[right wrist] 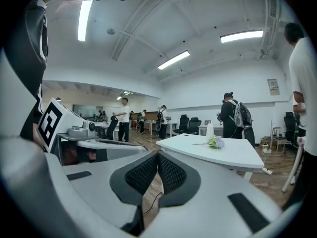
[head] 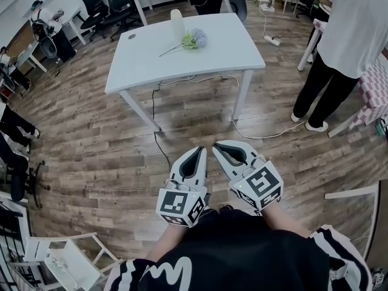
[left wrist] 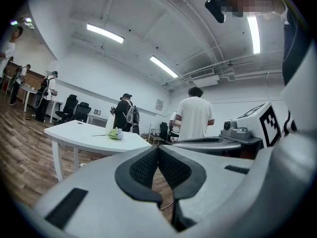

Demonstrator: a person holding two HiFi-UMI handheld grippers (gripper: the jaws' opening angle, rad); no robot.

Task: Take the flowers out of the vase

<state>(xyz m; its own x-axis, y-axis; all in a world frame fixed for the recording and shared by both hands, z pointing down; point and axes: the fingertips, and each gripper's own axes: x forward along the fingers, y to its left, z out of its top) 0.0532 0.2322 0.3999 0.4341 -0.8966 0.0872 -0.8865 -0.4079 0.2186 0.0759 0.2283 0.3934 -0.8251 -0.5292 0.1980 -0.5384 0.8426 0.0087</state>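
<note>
- The left tongs [head: 199,151] and right tongs [head: 218,145] sit side by side at the bottom centre of the head view. Each pair is pressed together with nothing between.
- The flowers [head: 195,39] lie flat on the white surface [head: 139,59] at top centre, straight ahead and well apart from both tongs.
- The bloom rests just beside the upright white vase [head: 176,22], apparently already out of it. The stem runs toward the lower left.
- Neither hand looks clearly nearer.
- Open wooden floor [head: 91,132] lies between, crossed by a cable [head: 159,147]. A standing person [head: 339,41] crowds the right side.
</note>
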